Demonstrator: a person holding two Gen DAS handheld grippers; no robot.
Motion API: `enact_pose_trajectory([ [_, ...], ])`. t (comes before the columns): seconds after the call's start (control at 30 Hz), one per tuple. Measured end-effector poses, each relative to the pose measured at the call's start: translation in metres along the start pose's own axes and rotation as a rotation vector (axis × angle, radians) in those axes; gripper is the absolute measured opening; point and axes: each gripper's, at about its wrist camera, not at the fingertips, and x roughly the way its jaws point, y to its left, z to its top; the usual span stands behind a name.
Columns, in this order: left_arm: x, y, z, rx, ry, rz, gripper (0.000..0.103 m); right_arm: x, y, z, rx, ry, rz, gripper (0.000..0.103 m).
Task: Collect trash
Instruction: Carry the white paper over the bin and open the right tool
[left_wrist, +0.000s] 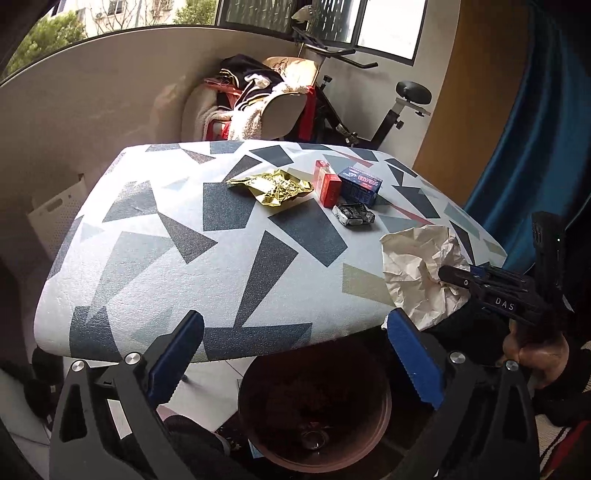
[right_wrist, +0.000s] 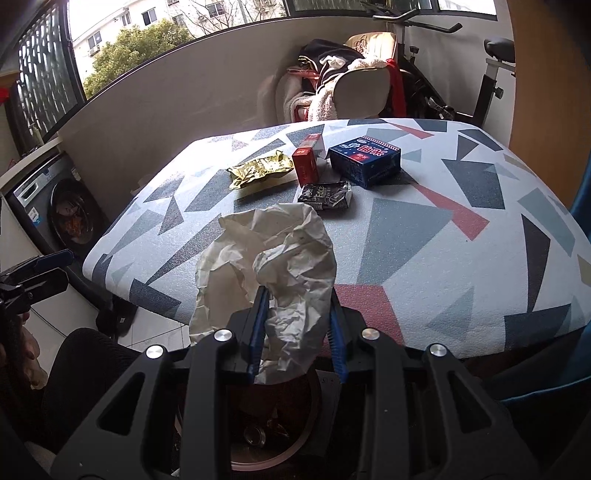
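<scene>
My right gripper (right_wrist: 297, 328) is shut on a crumpled sheet of white paper (right_wrist: 280, 258), held at the near edge of the patterned table (right_wrist: 424, 236) above a round pink bin (right_wrist: 273, 417). From the left wrist view the same paper (left_wrist: 417, 266) hangs at the right in the right gripper (left_wrist: 448, 275). My left gripper (left_wrist: 295, 347) stands open with nothing between its fingers, over the bin (left_wrist: 314, 413). On the table lie a gold foil wrapper (left_wrist: 273, 186), a red box (left_wrist: 327, 182), a blue box (left_wrist: 360, 184) and a dark packet (left_wrist: 352, 215).
A chair piled with clothes (left_wrist: 255, 96) and an exercise bike (left_wrist: 388, 110) stand behind the table. A washing machine (right_wrist: 62, 210) is at the left, and a blue curtain (left_wrist: 528, 155) hangs at the right. The bin holds a few small items.
</scene>
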Motion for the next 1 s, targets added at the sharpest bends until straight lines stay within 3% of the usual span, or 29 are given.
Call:
enact_pose_trajectory([
  [0.23, -0.004, 0.010, -0.001, -0.038, 0.000, 0.014, 0.097, 0.012, 0.031, -0.015, -0.130, 0.063, 0.027, 0.033],
  [0.77, 0.001, 0.012, -0.007, -0.064, 0.018, 0.006, 0.097, 0.030, 0.060, -0.035, -0.249, 0.172, 0.065, 0.037],
  [0.87, 0.001, 0.013, -0.007, -0.066, 0.020, 0.007, 0.097, 0.031, 0.061, -0.035, -0.253, 0.175, 0.068, 0.041],
  [1.0, 0.002, 0.012, -0.007, -0.070, 0.025, 0.009, 0.097, 0.032, 0.060, -0.034, -0.247, 0.175, 0.061, 0.067],
])
